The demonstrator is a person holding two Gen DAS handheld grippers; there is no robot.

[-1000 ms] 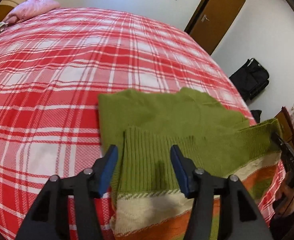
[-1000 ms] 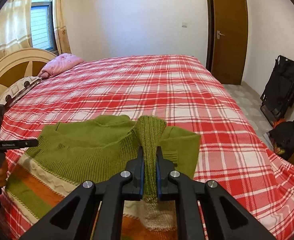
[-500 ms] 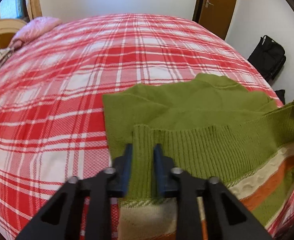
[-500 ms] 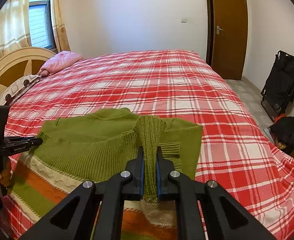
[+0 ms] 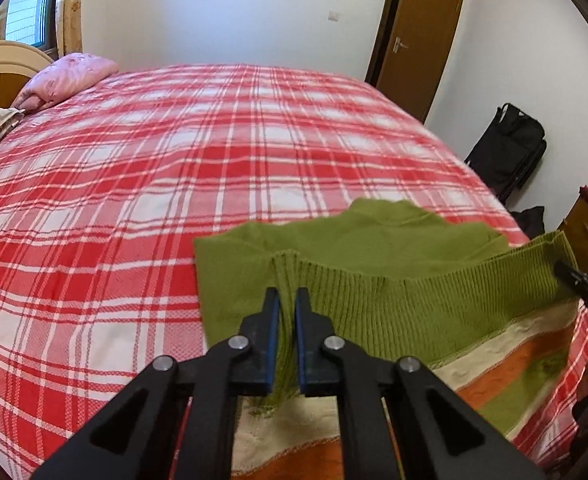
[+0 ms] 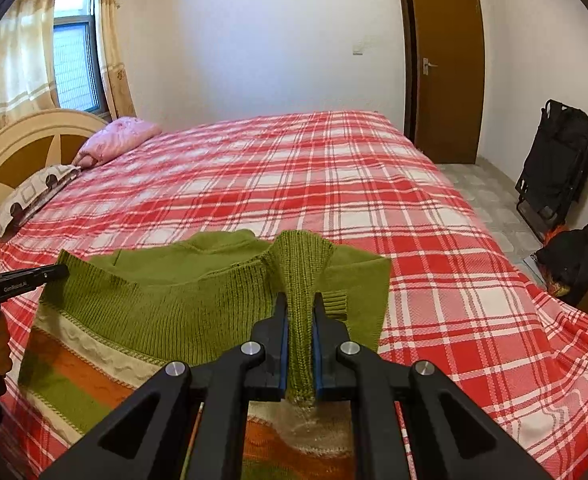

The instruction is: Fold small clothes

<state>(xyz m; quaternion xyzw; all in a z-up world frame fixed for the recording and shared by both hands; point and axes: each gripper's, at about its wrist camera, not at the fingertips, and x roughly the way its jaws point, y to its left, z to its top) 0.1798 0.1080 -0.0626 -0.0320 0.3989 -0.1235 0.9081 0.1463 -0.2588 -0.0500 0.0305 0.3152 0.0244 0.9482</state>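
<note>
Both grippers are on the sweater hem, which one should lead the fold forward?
Neither clearly; probably both together. The left gripper and right gripper are each shut on a pinch of the green ribbed hem, at opposite corners of the sweater, with open bedspread ahead of both.

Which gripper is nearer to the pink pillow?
Left. The left gripper grips the sweater hem on the pink pillow side; the right gripper grips its far end.

Green sweater striped cream and orange; red-white plaid bedspread.
</note>
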